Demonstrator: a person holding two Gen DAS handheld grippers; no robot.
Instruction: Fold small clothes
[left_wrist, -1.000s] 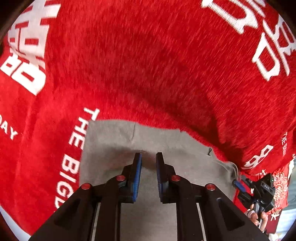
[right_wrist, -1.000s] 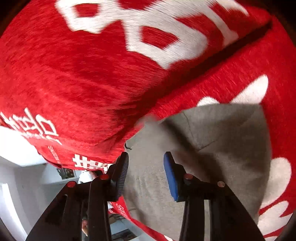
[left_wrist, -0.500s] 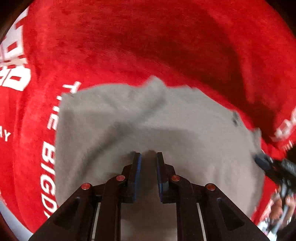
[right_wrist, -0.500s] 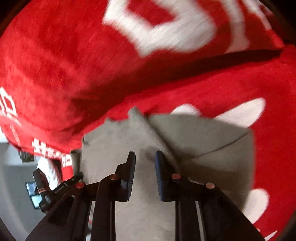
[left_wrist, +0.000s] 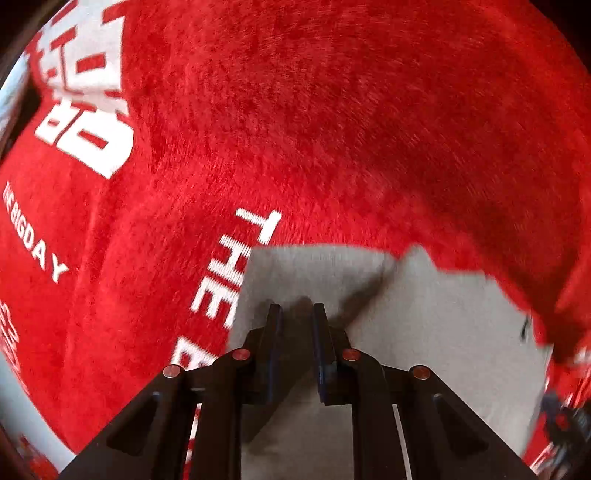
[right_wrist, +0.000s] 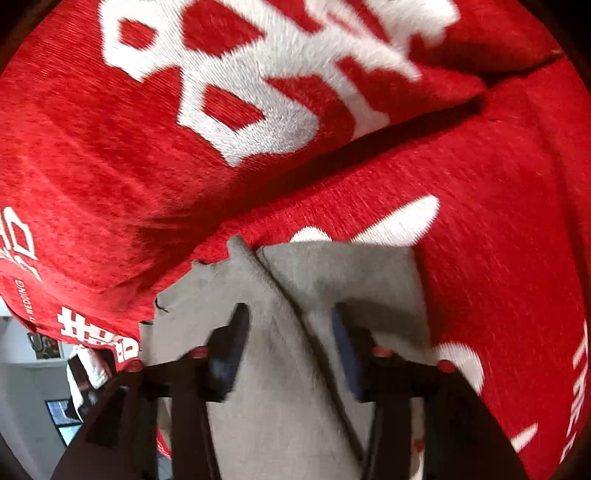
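While the grey garment (left_wrist: 424, 325) lies on the red printed blanket (left_wrist: 295, 129), I work it from both sides.
Left tool (left_wrist: 297, 314) has its jaws nearly pressed together with grey cloth between them, apparently pinching a fold. Right tool (right_wrist: 290, 317) stands spread over the garment's raised seam (right_wrist: 266, 273), gripping nothing. Soft, light knit, I judge: it will sag and slide on the plush pile, so hems and corners are the places to take hold.
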